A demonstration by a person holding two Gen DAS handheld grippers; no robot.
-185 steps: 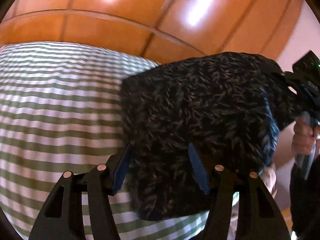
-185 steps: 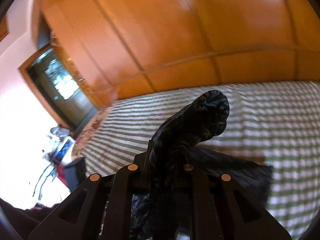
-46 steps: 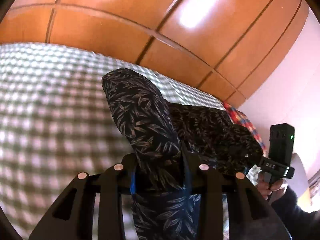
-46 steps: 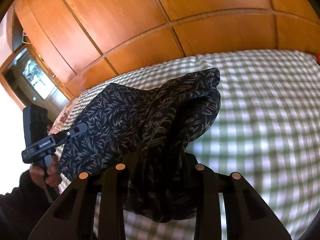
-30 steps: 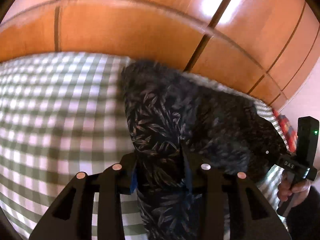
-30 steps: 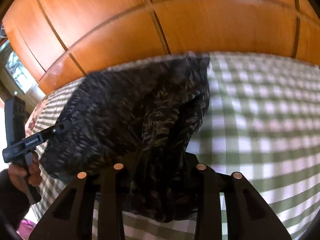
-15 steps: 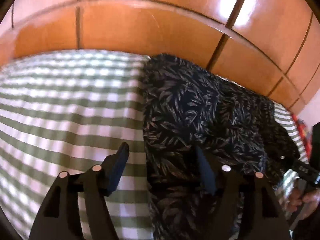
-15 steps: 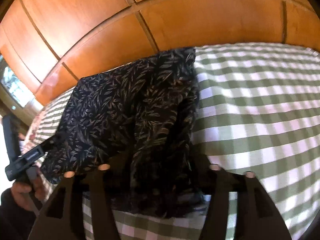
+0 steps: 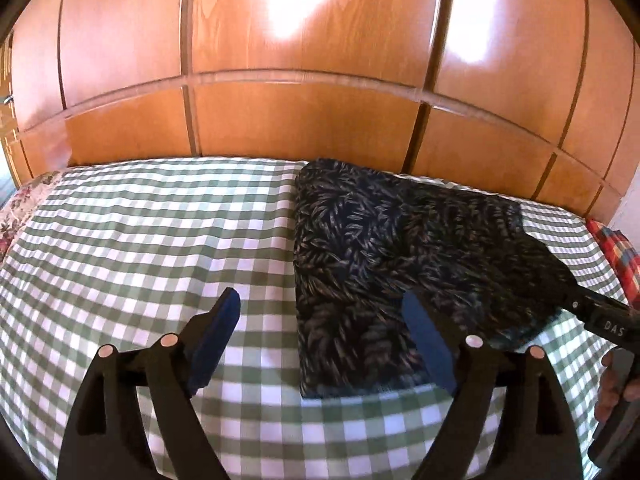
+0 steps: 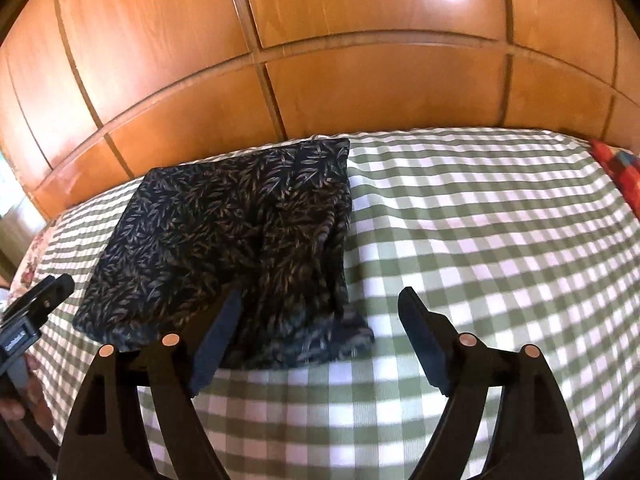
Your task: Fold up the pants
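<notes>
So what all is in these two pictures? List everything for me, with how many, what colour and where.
pants: one, dark with a leaf print, folded flat on the bed near the wooden wall
bed cover: one, green and white check, spread across the whole bed
wooden panelling: one wall of it, glossy orange-brown, behind the bed
floral fabric: one patch, pale with red flowers, at one bed edge
plaid fabric: one piece, red with blue, at the other bed edge
left claw: one, black with blue pads, open, nothing gripped, jaws just widened
right claw: one, black with blue pads, open, nothing gripped, jaws just widened
hand: one seen here, holding the right claw's handle
</notes>
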